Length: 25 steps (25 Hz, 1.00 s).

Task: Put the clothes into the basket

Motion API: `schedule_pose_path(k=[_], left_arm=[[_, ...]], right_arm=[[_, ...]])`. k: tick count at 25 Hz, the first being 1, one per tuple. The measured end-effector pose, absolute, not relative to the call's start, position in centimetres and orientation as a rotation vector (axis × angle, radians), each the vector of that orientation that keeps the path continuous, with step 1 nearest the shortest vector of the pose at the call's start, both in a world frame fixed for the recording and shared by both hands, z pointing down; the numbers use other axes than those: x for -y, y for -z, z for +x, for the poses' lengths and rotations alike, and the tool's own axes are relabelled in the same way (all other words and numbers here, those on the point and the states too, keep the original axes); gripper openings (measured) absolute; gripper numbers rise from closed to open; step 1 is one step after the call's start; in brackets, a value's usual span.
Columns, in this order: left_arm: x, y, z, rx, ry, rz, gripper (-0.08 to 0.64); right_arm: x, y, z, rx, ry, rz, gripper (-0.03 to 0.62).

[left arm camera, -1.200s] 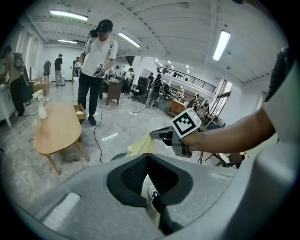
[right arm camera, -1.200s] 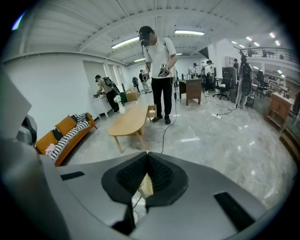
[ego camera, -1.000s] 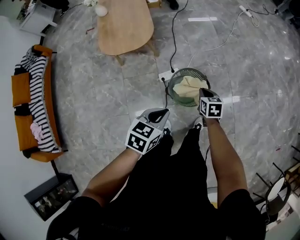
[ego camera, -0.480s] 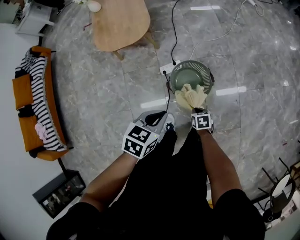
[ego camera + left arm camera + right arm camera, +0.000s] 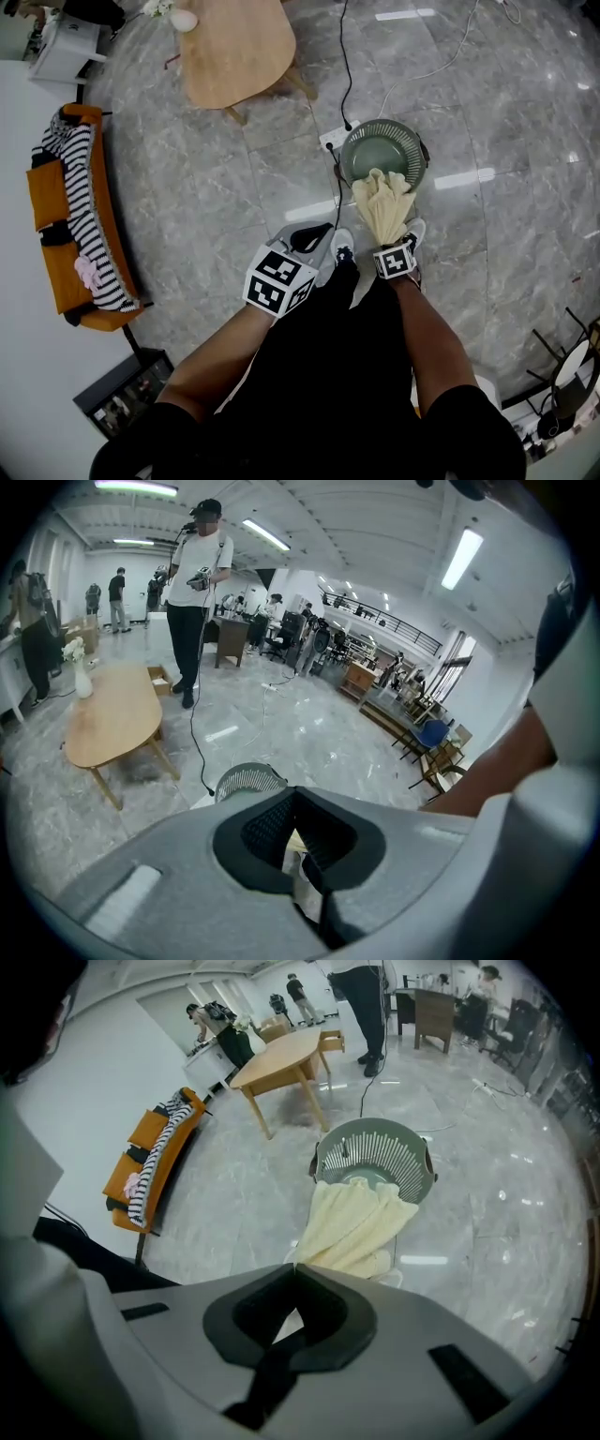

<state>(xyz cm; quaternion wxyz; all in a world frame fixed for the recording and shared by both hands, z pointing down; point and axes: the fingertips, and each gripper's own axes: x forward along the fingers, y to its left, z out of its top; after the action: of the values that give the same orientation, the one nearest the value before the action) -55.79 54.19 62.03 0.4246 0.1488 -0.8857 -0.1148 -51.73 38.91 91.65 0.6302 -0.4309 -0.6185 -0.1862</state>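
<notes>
The orange sofa (image 5: 56, 234) at the left edge carries striped clothes (image 5: 89, 216), likely next in line. The green basket (image 5: 375, 150) stands open at upper centre. A yellow garment (image 5: 382, 206) fans out over its near rim, pinched at one end by the right gripper (image 5: 386, 246) for lowering in. The left gripper (image 5: 314, 236), its jaws pressed together on nothing, waits at centre.

Dressed in black, grey gear in each hand

The person wears a black short-sleeved top (image 5: 473, 422), black trousers (image 5: 347, 361) and grey-and-white shoes (image 5: 340, 247). The left tongs (image 5: 292, 793) and right tongs (image 5: 296, 1267) have smooth light-grey shells and dark ribbed pads around a rounded hollow. Each carries a cube (image 5: 279, 279) of black-and-white square markers.
</notes>
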Motion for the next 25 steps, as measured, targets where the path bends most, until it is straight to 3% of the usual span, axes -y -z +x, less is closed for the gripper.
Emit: schedule_pose_path(k=[5, 6, 7, 8, 14, 25], left_arm=[[-54.1, -62.1, -55.4, 2.210, 0.266, 0.399, 0.000], [-54.0, -62.2, -55.4, 2.210, 0.263, 0.403, 0.000], [-54.0, -62.1, -55.4, 2.212, 0.261, 0.406, 0.000], [-54.0, -62.1, -55.4, 2.213, 0.261, 0.408, 0.000], [-53.7, -60.9, -55.7, 2.239, 0.265, 0.427, 0.000], [-53.4, -58.6, -55.4, 2.286, 0.278, 0.460, 0.000]], right_arm=[[-38.7, -92.5, -51.0, 1.386, 0.422, -0.968, 0.021], [-39.0, -92.5, -51.5, 1.410, 0.428, -0.984, 0.063], [-39.2, -92.5, -51.8, 1.420, 0.424, -0.996, 0.150], [-39.4, -92.4, -51.8, 1.419, 0.415, -1.003, 0.164], [-38.8, -91.2, -50.3, 1.359, 0.404, -1.001, 0.159], [-39.7, -81.0, -56.1, 1.641, 0.283, -1.019, 0.103]])
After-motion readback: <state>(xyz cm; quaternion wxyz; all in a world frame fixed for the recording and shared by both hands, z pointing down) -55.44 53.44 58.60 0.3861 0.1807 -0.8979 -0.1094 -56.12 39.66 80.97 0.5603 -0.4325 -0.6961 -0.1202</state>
